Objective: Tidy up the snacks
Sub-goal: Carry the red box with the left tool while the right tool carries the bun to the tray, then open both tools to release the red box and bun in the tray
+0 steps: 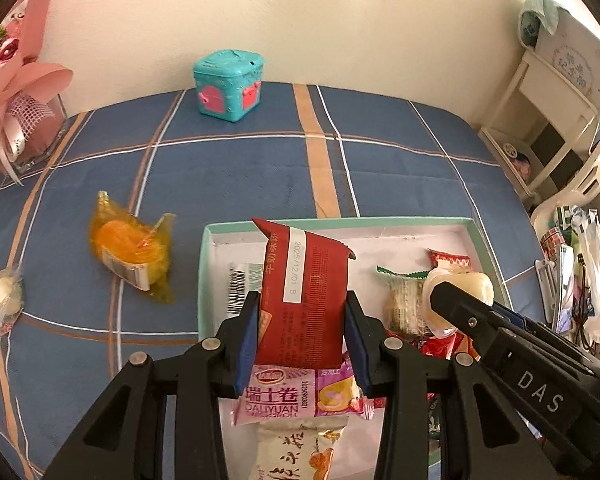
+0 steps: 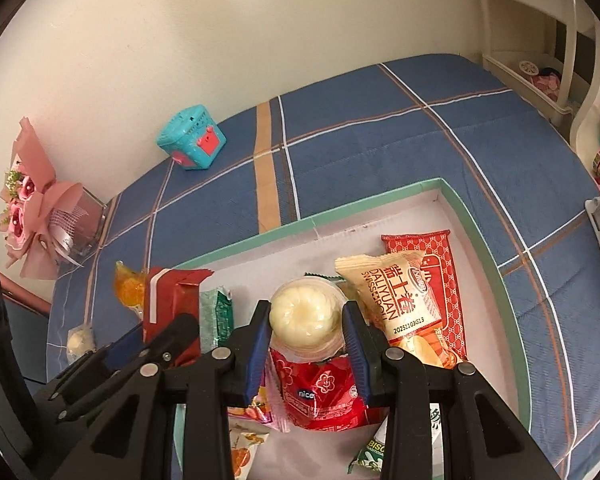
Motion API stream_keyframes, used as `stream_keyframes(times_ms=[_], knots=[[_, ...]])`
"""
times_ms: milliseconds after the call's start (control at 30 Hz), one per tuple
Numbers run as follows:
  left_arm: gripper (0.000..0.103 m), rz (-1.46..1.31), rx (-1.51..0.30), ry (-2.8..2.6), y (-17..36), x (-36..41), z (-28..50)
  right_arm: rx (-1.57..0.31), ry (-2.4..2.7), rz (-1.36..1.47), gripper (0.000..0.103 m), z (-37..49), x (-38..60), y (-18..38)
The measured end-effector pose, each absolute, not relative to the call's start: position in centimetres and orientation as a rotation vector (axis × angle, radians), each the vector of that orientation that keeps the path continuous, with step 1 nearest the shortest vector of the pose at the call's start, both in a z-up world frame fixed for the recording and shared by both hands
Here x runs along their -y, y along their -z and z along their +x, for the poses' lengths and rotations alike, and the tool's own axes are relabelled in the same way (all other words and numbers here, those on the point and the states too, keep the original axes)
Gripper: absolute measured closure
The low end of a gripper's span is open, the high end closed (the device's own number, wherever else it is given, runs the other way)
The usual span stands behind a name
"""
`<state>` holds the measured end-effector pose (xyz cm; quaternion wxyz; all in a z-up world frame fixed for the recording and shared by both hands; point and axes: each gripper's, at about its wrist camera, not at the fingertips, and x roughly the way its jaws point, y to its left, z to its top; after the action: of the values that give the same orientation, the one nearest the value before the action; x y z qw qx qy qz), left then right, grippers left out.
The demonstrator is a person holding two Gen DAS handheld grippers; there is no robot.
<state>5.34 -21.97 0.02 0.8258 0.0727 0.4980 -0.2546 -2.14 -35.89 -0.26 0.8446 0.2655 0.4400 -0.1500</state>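
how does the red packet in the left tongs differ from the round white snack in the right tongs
The red packet is a flat, opaque red pouch with printed text; the round white snack is a pale domed piece in a clear wrapper. The red packet stands upright on end; the white snack shows its swirled top in the right wrist view. Both are clamped, one in the left tongs, one in the right tongs, above the green-rimmed box.

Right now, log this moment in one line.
left: holds red packet | right: holds cream pastry | both over tray
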Motion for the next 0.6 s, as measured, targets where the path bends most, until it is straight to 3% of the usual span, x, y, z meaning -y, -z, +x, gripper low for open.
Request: stream_keyframes(times_ms=[600], knots=[[0.062,0.14,-1.086,0.578,1.5,22.6,5.7,-0.975,0.34,0.598,0.064,-2.1,36.3,1.8]])
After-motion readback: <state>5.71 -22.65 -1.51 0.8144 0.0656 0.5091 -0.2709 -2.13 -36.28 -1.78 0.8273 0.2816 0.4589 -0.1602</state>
